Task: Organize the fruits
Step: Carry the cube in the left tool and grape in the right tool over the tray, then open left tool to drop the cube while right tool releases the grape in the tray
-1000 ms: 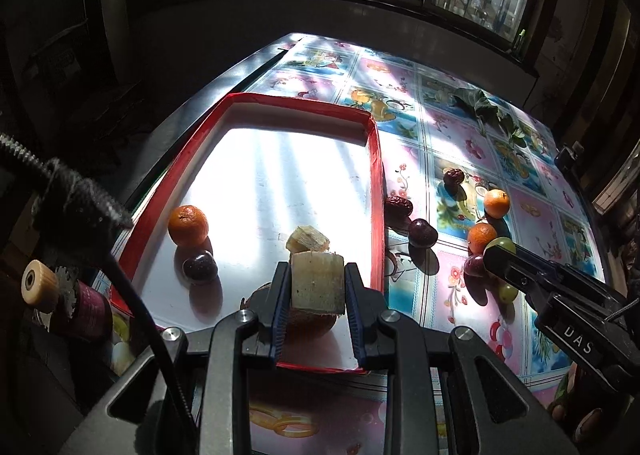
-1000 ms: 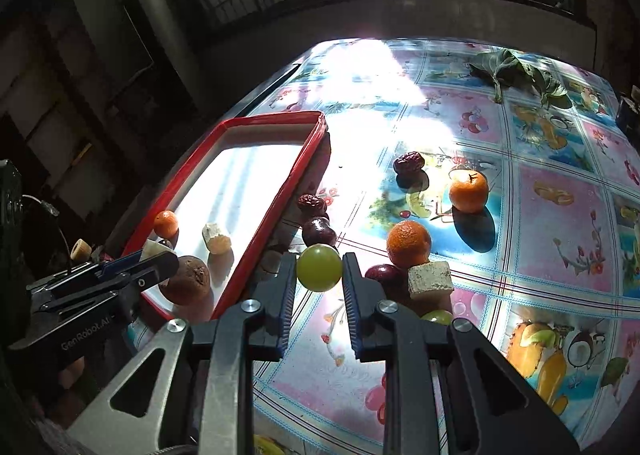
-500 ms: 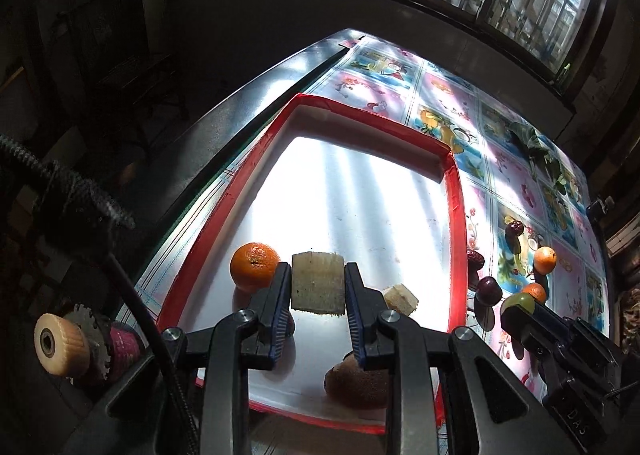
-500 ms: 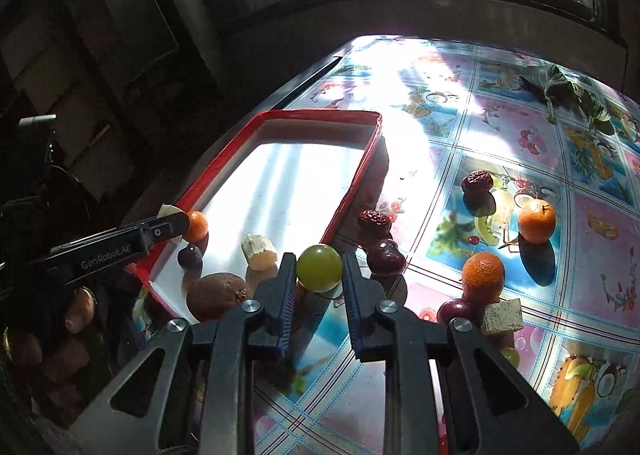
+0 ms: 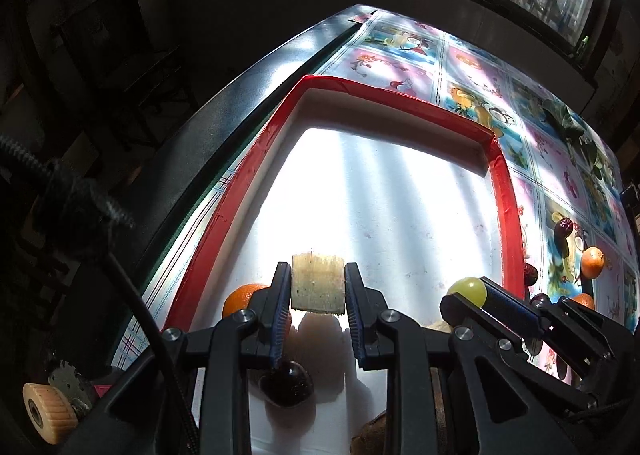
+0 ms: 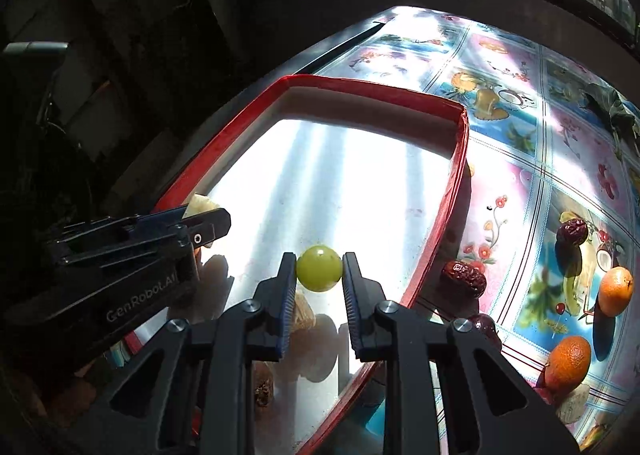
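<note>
Over the red-rimmed white tray, both carriers have arrived: right gripper jaws pinching a green grape; left gripper jaws pinching a pale, seemingly fibrous cube; release likely next.

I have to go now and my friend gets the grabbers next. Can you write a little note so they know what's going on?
Left gripper: shut on the pale fruit chunk, held over the red tray.
Right gripper: shut on the green grape, also over the tray.
Done: an orange, a dark fruit and a few other pieces lie in the tray.
Left: set both down, then fetch two oranges and red dates from the tablecloth.
</note>
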The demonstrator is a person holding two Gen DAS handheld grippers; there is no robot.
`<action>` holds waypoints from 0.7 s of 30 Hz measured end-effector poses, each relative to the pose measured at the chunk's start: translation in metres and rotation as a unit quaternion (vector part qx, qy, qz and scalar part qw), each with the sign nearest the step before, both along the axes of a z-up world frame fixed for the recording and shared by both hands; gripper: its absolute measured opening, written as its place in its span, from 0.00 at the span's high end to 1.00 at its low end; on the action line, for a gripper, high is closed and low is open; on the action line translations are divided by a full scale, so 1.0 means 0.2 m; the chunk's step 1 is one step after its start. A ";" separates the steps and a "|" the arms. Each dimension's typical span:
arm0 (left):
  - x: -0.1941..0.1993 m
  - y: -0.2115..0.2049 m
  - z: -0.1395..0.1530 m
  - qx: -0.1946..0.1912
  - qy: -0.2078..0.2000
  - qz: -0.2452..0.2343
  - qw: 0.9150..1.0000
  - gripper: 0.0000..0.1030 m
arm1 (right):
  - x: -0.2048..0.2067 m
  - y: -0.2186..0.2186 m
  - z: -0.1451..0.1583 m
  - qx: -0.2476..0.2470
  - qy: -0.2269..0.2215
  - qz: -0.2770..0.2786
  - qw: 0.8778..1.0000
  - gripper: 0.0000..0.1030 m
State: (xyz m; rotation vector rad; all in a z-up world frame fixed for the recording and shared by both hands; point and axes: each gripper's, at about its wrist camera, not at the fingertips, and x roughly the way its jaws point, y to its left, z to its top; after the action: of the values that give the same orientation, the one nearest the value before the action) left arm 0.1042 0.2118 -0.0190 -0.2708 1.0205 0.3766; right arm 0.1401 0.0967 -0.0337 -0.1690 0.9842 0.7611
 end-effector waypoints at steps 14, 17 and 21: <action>0.02 -0.02 -0.02 0.013 0.009 -0.008 1.000 0.68 | 0.07 -0.02 -0.04 0.001 0.019 -0.002 1.000 0.74; 0.01 0.00 -0.02 0.005 0.009 -0.004 1.000 0.62 | 0.07 -0.03 -0.03 0.002 0.017 -0.005 1.000 0.68; -0.03 0.01 0.00 -0.009 0.001 0.006 1.000 0.62 | 0.04 -0.08 0.01 0.016 0.014 -0.011 1.000 0.67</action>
State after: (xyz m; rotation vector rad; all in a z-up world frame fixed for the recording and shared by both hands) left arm 0.0977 0.2138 -0.0184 -0.2928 1.0251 0.3799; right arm 0.1485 0.0817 -0.0316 -0.1203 0.9982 0.7610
